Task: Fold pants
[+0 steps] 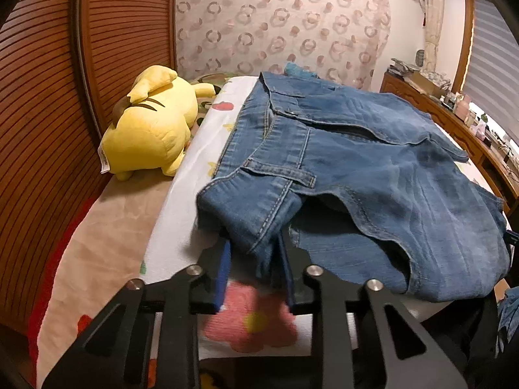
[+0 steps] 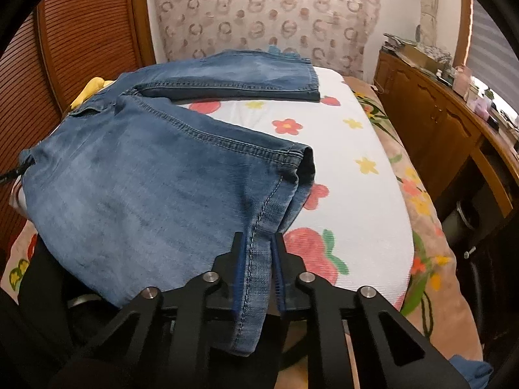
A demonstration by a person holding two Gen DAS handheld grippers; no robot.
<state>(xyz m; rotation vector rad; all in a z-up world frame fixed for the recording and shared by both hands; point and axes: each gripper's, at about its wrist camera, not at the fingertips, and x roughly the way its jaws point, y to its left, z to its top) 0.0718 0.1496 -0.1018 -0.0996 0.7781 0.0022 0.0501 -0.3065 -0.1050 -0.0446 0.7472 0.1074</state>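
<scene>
Pinching the blue denim pants at lower centre, left gripper and right gripper fingers apparently clamp waistband and hem.

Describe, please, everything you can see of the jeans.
The jeans are faded blue denim with pale stitching, spread on a white flowered cloth. One leg lies across the far side; the near leg is lifted. The left gripper clamps the waistband, the right gripper the near leg's hem.
</scene>
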